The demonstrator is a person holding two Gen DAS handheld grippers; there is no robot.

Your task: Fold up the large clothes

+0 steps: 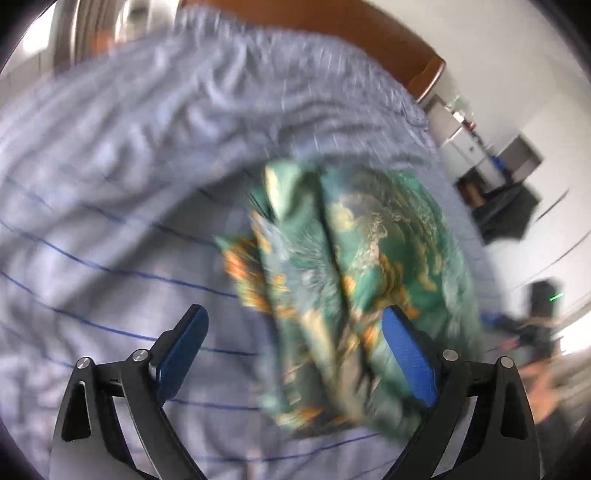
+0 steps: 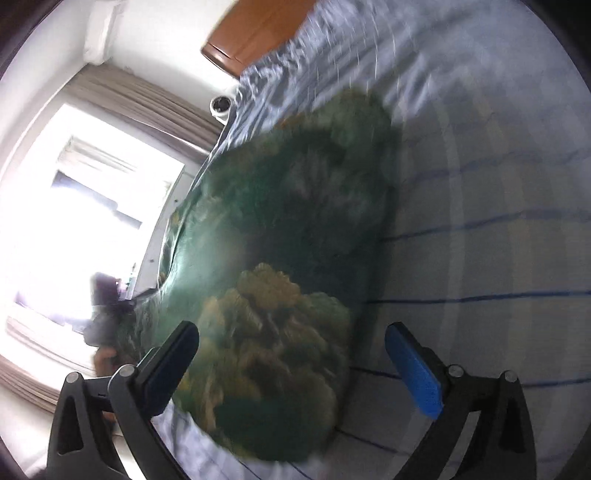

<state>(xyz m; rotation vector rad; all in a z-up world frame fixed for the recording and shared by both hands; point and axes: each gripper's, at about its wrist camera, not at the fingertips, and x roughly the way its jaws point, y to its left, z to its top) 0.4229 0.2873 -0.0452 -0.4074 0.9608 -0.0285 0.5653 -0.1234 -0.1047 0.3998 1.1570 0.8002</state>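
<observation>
A: Start at the left. What is the left gripper (image 1: 293,325) doing?

B: Its jaws are spread wide and released. The green patterned garment (image 1: 343,280) lies on the bed below them, bunched into long folds. Its near end runs between the two blue pads, closer to the right one, but neither pad presses on it.

A: And what carries the garment?

B: A pale blue bedsheet (image 1: 110,206) with thin dark blue stripes. In the left wrist view the garment sits toward the right edge of the bed, with wrinkled sheet stretching away to the left of it and up to a brown wooden headboard (image 1: 369,26) at the far end.

A: Now the right gripper (image 2: 291,341).

B: Also let go, jaws wide apart. From that side the garment (image 2: 288,258) looks dark green with a yellowish, cloud-like print near the gripper. It spreads along the left edge of the bed, and its near end lies below the gap between the fingers without touching either pad. Bare striped sheet (image 2: 480,221) fills the right of that view.

A: Anything past the bed edge?

B: A bright window with beige curtains (image 2: 140,99) on the left. Both pictures are blurred, so finer folds cannot be made out.
</observation>
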